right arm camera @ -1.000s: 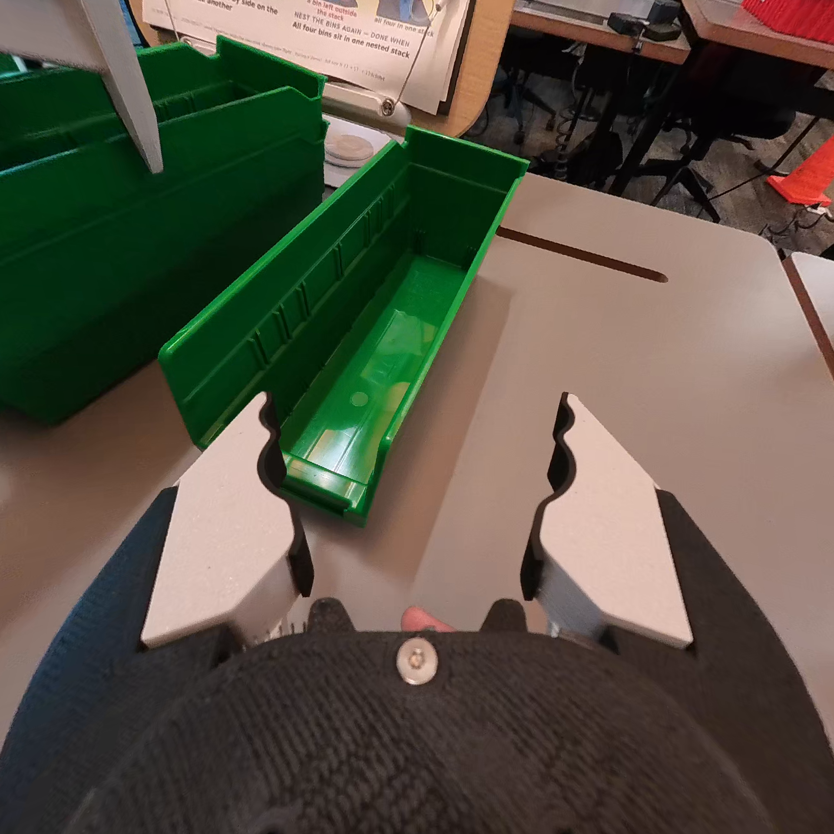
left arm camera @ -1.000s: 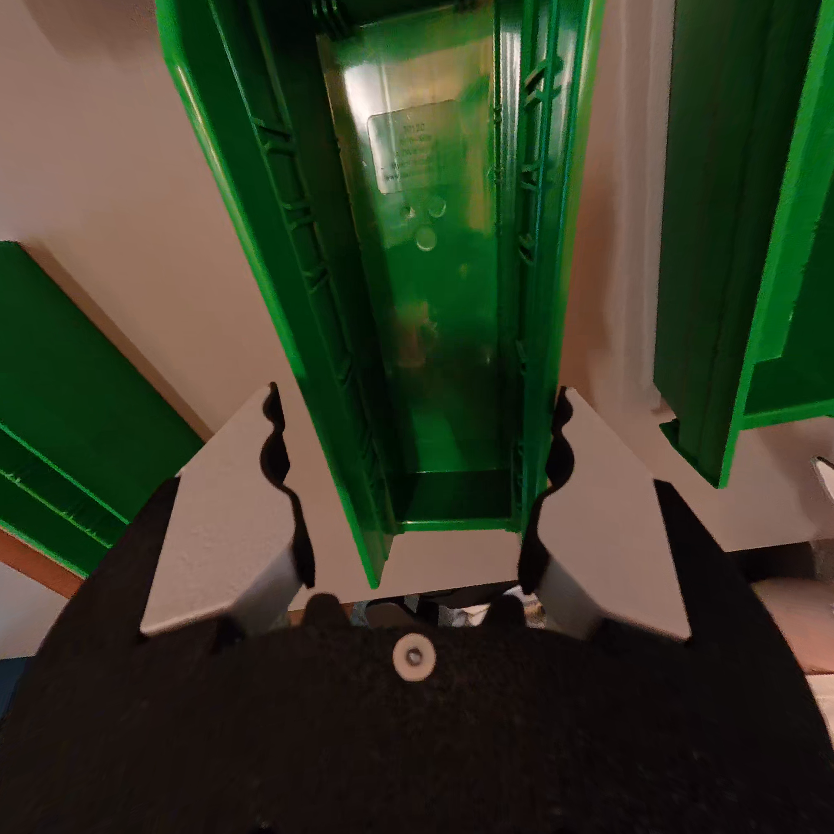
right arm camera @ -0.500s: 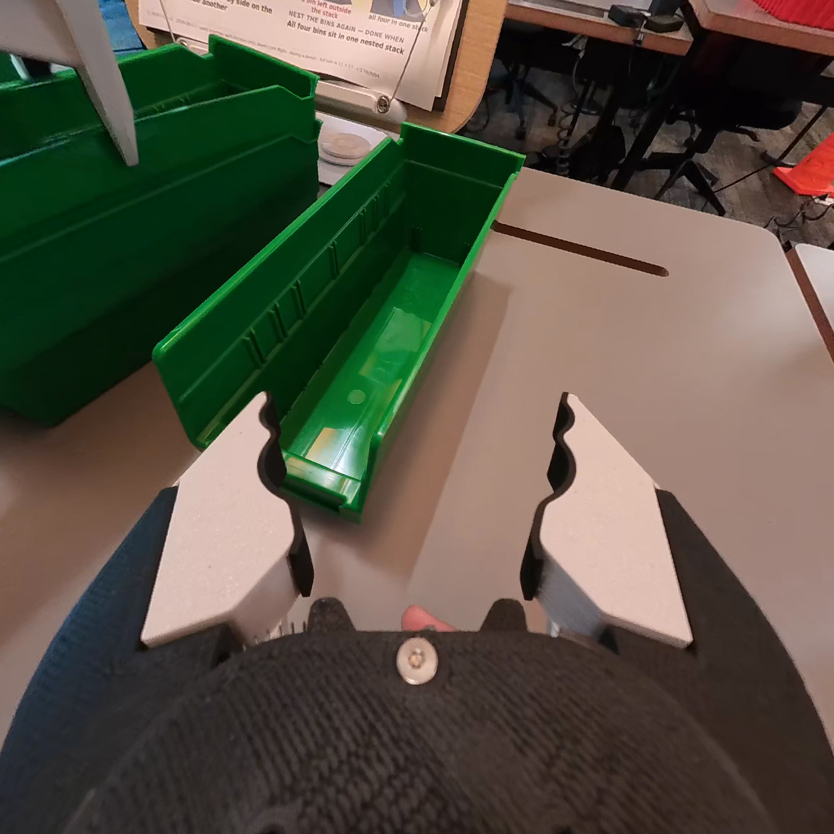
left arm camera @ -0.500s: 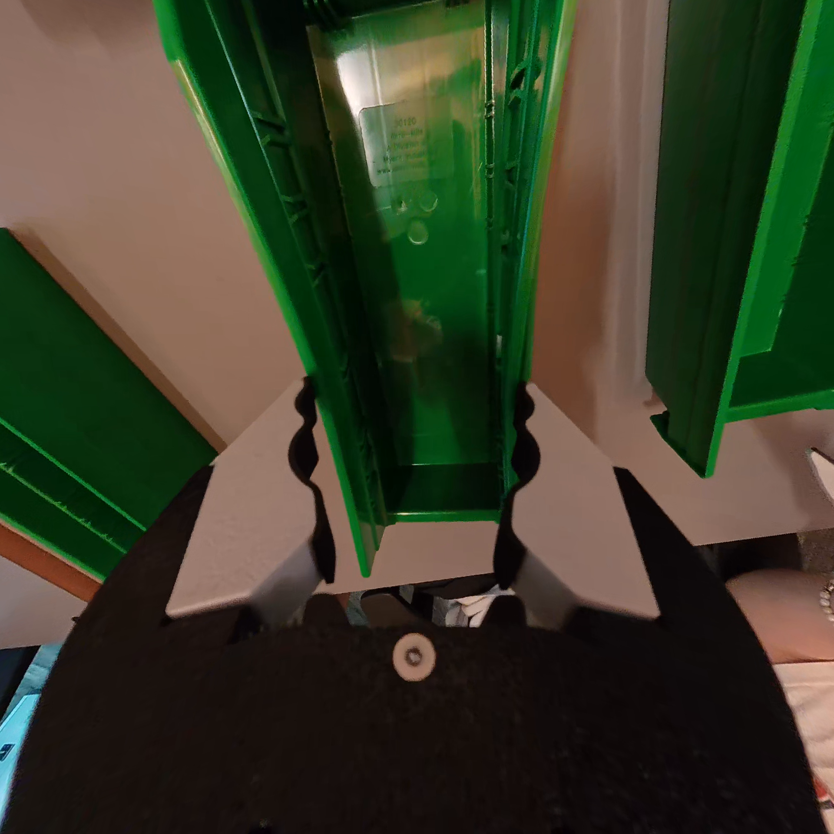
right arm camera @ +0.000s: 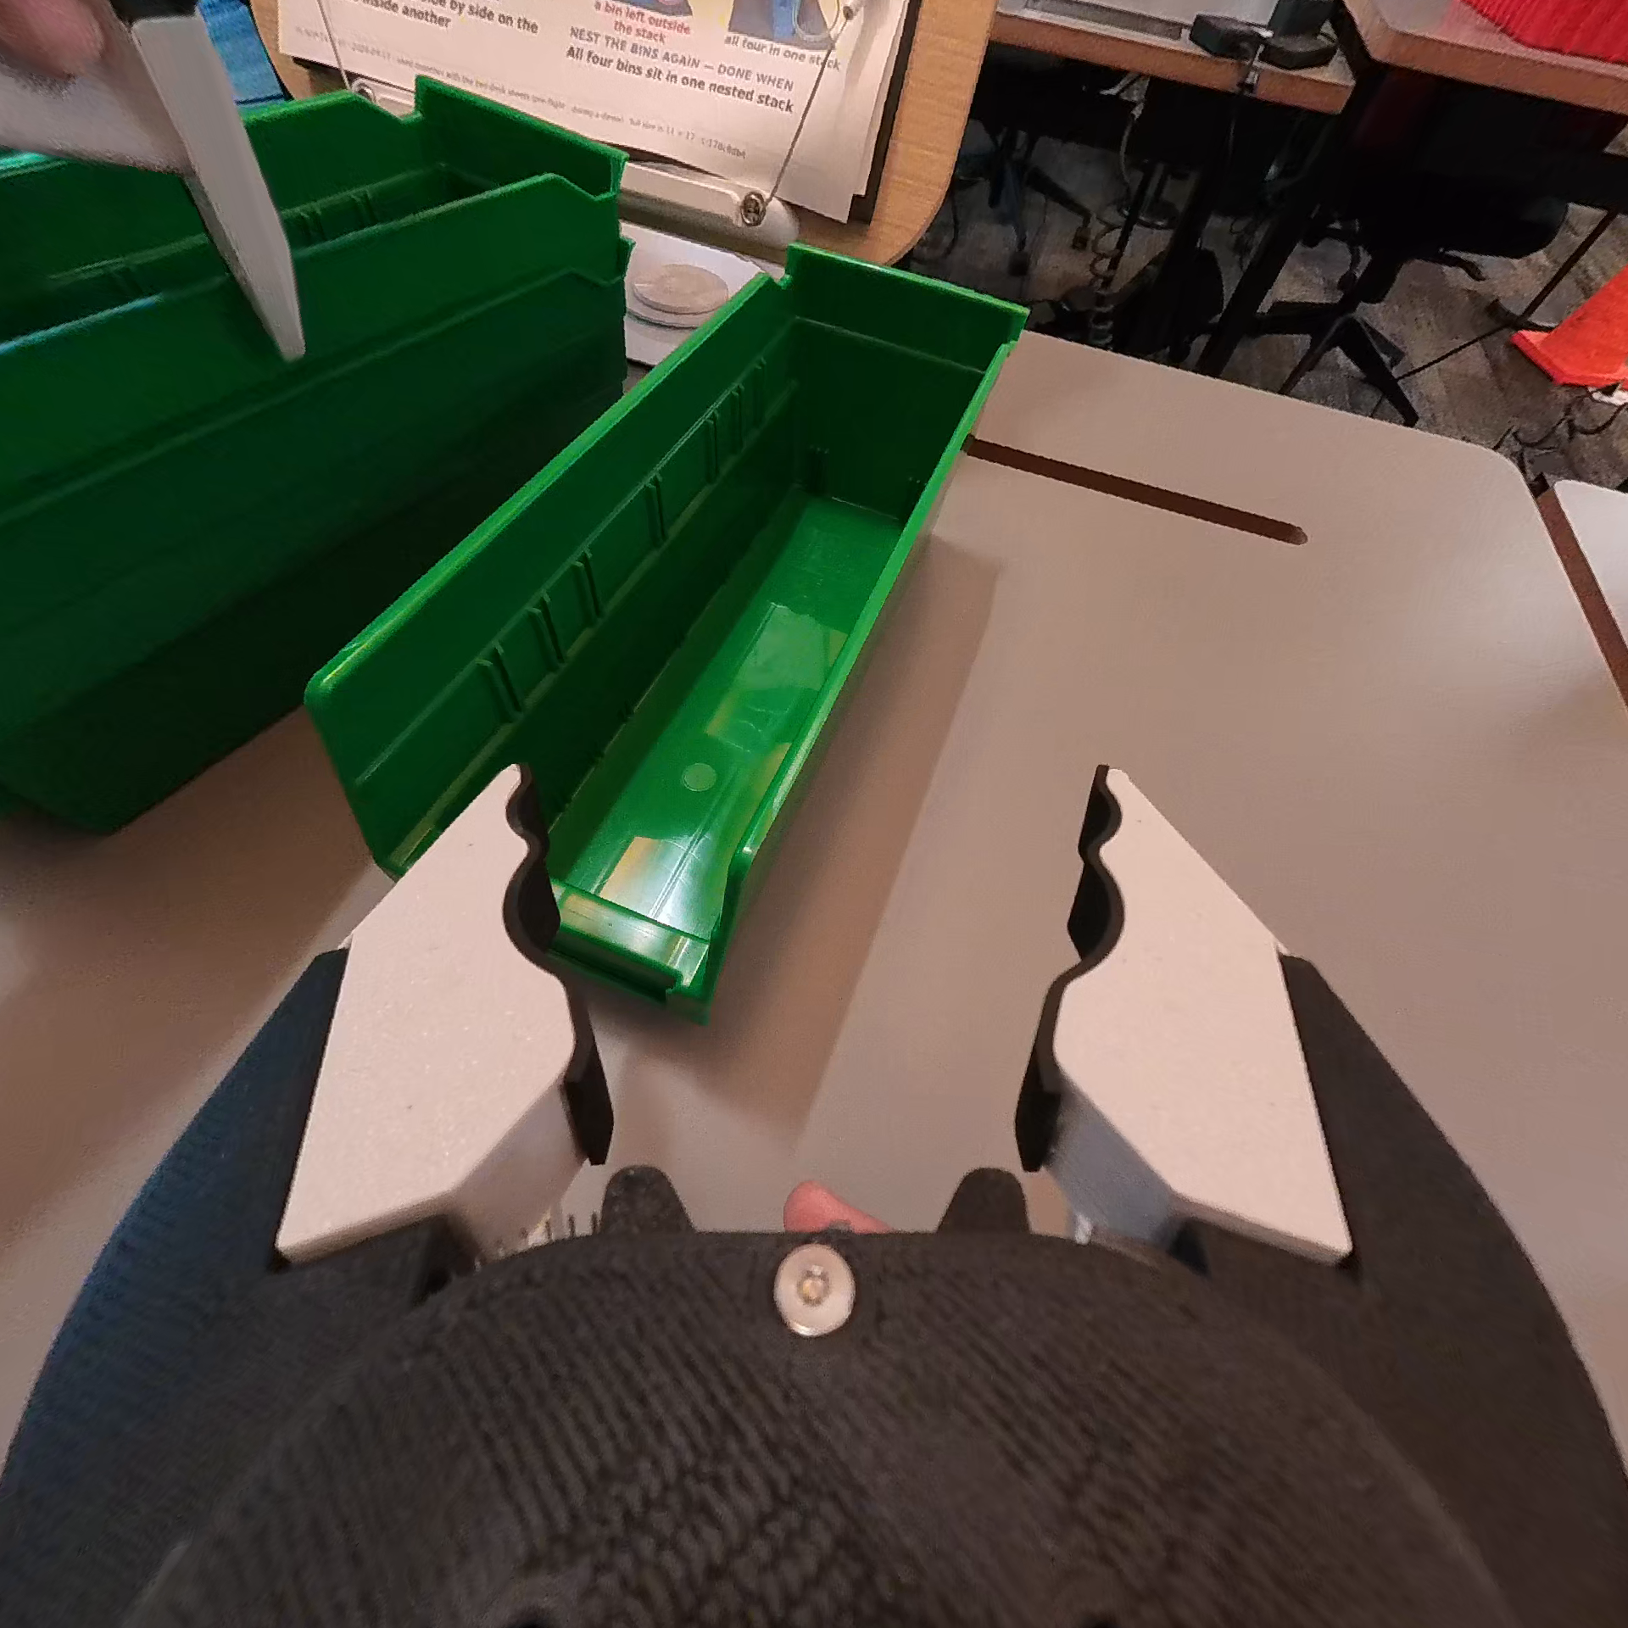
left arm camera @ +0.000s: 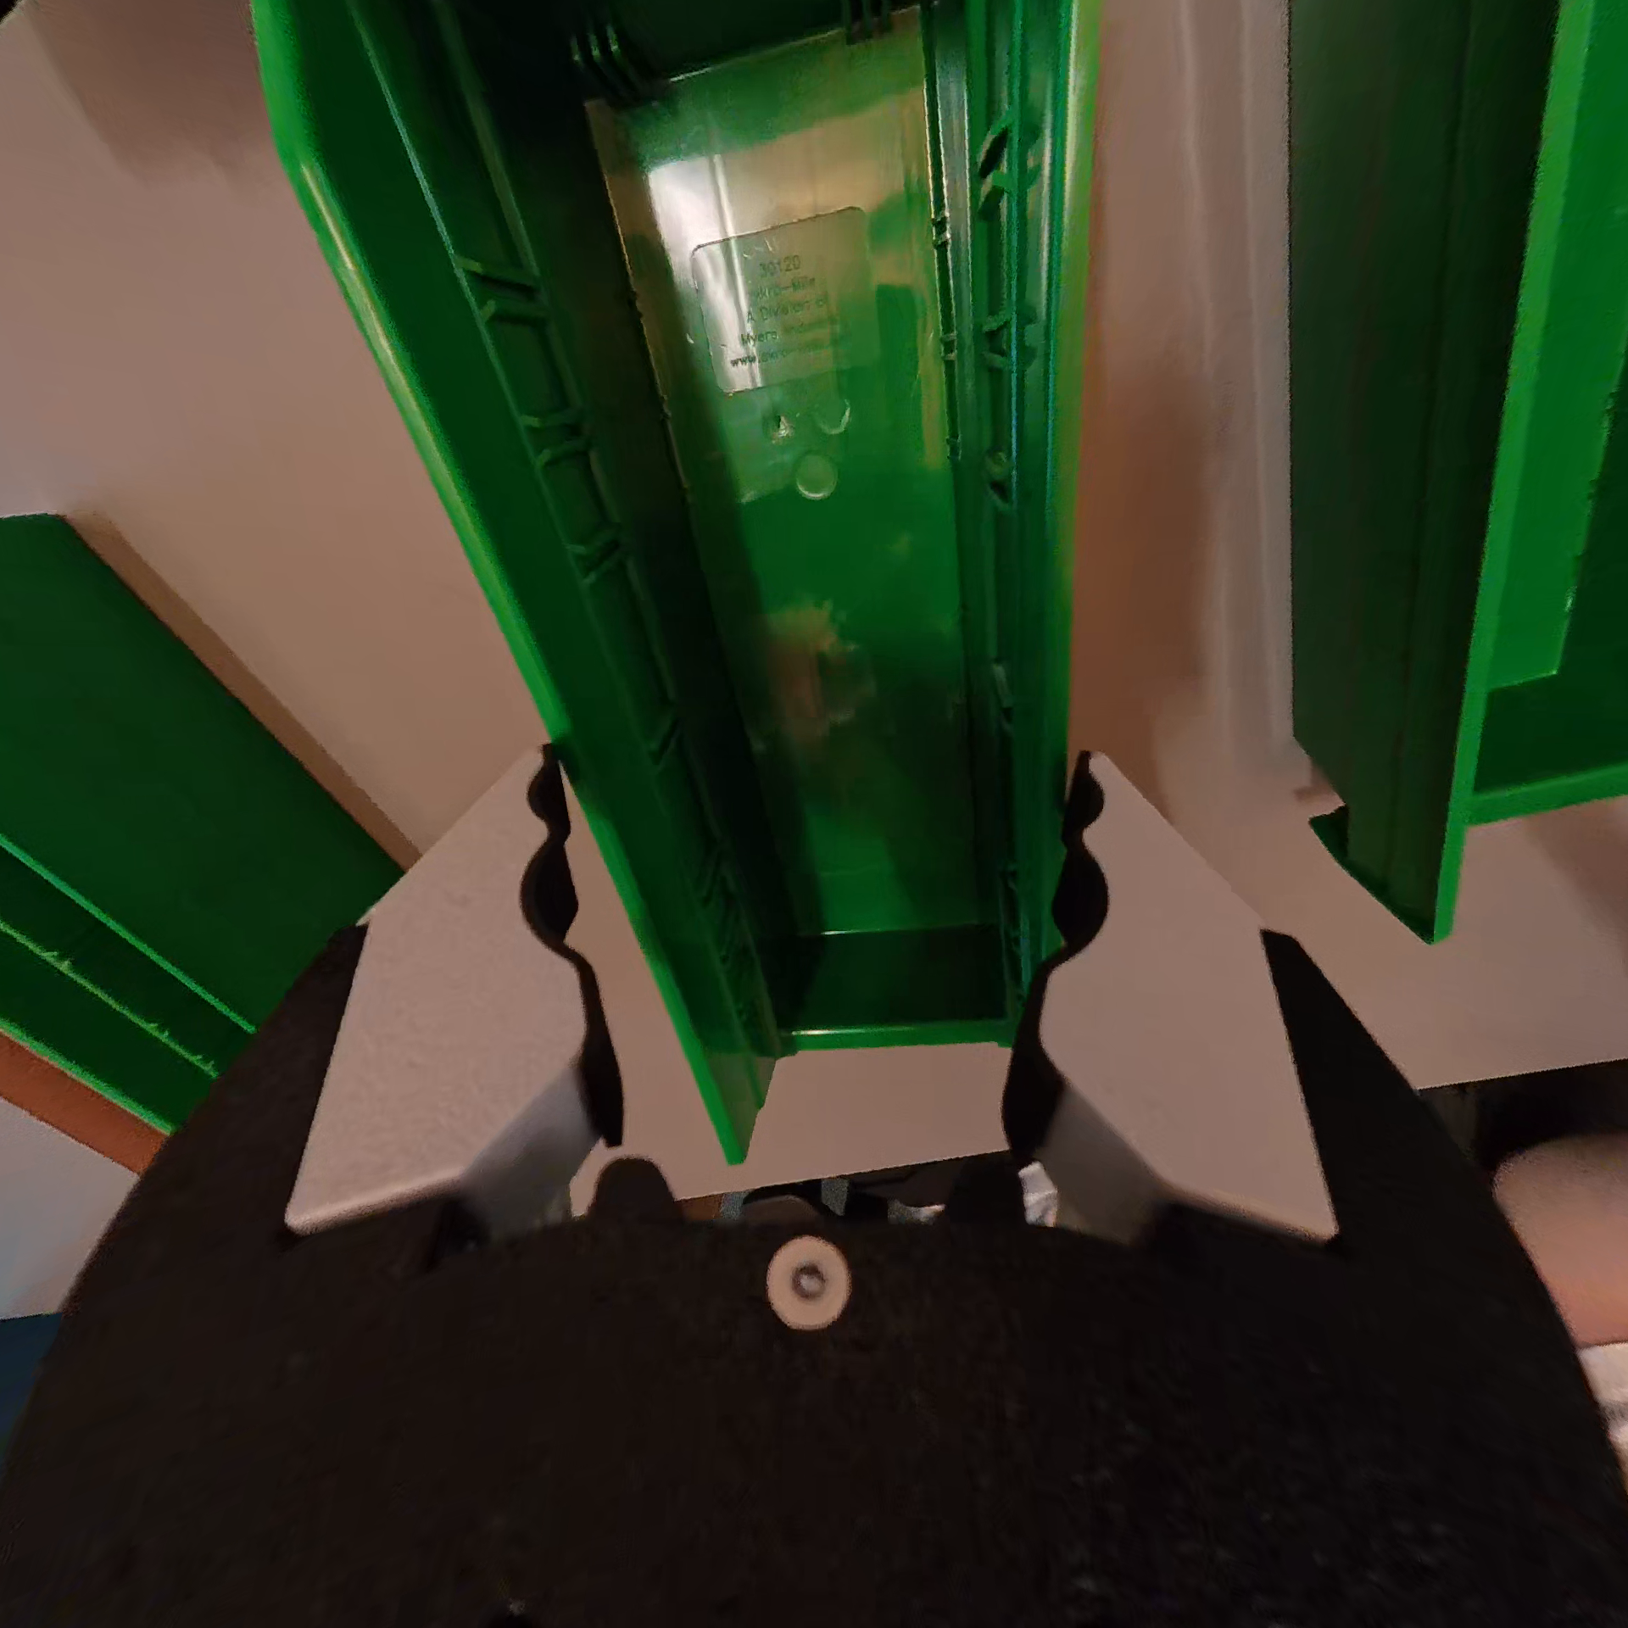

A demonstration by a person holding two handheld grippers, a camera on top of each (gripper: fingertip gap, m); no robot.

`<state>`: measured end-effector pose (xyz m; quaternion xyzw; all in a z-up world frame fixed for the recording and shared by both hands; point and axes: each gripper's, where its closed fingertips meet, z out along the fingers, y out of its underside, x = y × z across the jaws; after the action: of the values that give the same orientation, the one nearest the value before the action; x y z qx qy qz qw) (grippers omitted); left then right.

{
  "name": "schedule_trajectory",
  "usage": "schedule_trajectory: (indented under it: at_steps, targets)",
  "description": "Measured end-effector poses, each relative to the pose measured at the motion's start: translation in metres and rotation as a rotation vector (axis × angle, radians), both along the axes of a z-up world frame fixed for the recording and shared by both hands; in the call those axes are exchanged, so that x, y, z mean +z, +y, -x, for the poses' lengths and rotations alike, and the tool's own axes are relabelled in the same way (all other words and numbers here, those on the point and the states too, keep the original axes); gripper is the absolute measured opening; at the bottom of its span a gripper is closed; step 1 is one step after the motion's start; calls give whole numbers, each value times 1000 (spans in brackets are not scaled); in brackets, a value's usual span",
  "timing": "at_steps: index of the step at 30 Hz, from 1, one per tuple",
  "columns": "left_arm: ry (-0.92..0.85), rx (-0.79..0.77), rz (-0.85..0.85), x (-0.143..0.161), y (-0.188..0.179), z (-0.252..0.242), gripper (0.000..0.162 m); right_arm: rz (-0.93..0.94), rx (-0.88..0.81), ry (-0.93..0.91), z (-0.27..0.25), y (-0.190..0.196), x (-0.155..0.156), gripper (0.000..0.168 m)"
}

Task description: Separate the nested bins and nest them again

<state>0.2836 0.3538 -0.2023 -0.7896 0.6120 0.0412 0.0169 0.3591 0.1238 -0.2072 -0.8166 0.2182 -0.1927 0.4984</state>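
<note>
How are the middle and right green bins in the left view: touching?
Apart. The left wrist view shows bare table between the middle bin and the right bin.

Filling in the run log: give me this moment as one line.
left gripper: open, straddling narrow green bin | right gripper: open, empty, above table by single bin | bins: apart

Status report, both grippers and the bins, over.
Left gripper open, straddling a green bin's end. Right gripper open, empty, near lone bin. Nothing blocking.
</note>
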Motion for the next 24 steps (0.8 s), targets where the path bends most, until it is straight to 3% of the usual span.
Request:
schedule_trajectory:
  at_steps: [3, 10, 24]
  targets:
    - [13, -3, -6, -4, -1, 1, 112, 5, 2, 6, 0, 0, -2, 120]
    - [66, 27, -13, 1, 2, 5, 86, -1, 0, 4, -1, -1, 0, 120]
    - [70, 156, 55, 23, -1, 8, 83, -6, 4, 15, -1, 0, -2, 119]
